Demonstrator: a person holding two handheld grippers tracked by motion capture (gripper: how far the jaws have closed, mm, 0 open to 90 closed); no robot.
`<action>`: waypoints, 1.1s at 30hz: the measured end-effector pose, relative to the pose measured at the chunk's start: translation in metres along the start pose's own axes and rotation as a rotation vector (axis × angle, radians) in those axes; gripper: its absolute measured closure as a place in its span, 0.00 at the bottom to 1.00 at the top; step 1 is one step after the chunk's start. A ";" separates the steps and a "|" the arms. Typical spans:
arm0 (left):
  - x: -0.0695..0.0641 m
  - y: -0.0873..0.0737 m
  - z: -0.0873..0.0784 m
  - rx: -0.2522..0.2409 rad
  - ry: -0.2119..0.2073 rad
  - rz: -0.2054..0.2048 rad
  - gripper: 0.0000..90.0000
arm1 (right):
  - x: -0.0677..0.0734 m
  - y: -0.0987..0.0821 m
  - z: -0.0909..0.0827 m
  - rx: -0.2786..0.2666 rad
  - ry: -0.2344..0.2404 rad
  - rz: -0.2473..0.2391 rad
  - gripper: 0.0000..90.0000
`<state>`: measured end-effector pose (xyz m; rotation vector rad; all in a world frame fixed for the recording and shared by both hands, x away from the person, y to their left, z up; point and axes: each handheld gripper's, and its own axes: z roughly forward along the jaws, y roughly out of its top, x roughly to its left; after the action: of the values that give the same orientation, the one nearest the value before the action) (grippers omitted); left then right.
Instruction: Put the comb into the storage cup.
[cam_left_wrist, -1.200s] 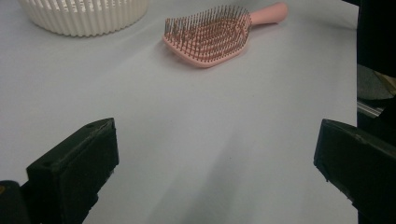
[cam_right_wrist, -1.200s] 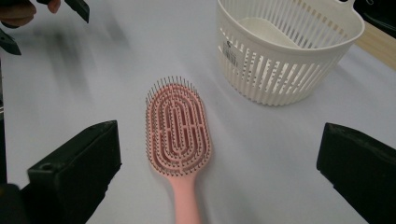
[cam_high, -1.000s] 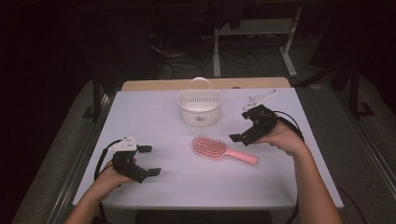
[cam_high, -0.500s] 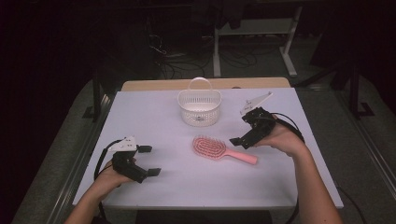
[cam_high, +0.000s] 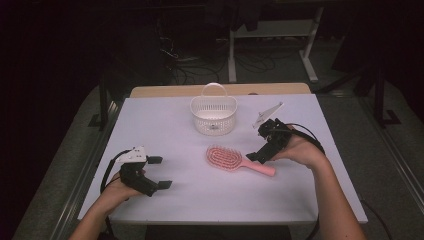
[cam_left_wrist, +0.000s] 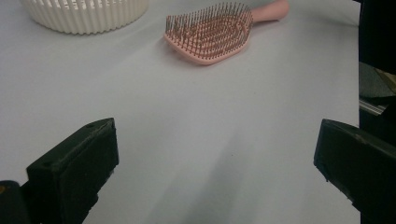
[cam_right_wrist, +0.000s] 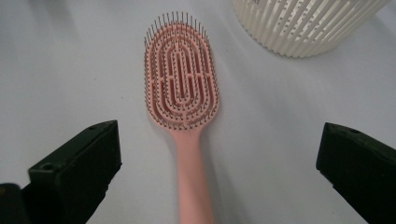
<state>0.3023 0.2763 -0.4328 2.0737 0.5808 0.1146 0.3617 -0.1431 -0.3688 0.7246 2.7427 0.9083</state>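
Brush: pink plastic paddle hairbrush (cam_right_wrist: 181, 88) w/ vented oval head, lying bristles-up on the white table (cam_high: 165, 135), free of both grippers.

Right gripper: black two-jaw tool (cam_high: 256, 157) in the person's right hand (cam_high: 299, 150); jaws spread wide, nothing between them, tips right by the brush handle.

Key relation: in the right gripper view the brush's long axis runs straight away from the jaws, handle end nearest, head farthest; the handle sits roughly midway between the two jaws (a touch toward the left one in that view).

Left gripper: black two-jaw tool (cam_high: 159, 172) in the left hand (cam_high: 120, 186); jaws wide too, empty. From it the brush (cam_left_wrist: 210, 32) is well ahead, slightly right of centre, handle pointing away.

Nearer hand: the right, by far; the left is well apart from the brush.

Basket: white slatted plastic basket w/ hoop handle (cam_high: 213, 114), beyond the brush head, ahead & to the right of the right jaws.

Judgement: looks like a pick-up by the handle w/ the right gripper; it'd need to go fwd & down so the jaws straddle the handle, then close across its narrow width.

Writing/brands: none readable on brush, basket or grippers.
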 end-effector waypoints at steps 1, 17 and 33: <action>0.000 0.000 0.000 -0.001 0.000 -0.002 0.00 | 0.000 0.000 0.000 0.007 -0.001 -0.001 0.00; 0.001 -0.001 -0.001 0.002 0.002 -0.003 0.00 | 0.002 -0.002 0.010 0.090 -0.001 -0.014 0.00; 0.000 -0.001 0.000 0.008 0.007 0.003 0.00 | 0.004 -0.004 0.018 0.157 0.008 -0.018 0.00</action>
<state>0.3023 0.2766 -0.4338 2.0827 0.5838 0.1214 0.3623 -0.1342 -0.3855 0.7225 2.8469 0.6994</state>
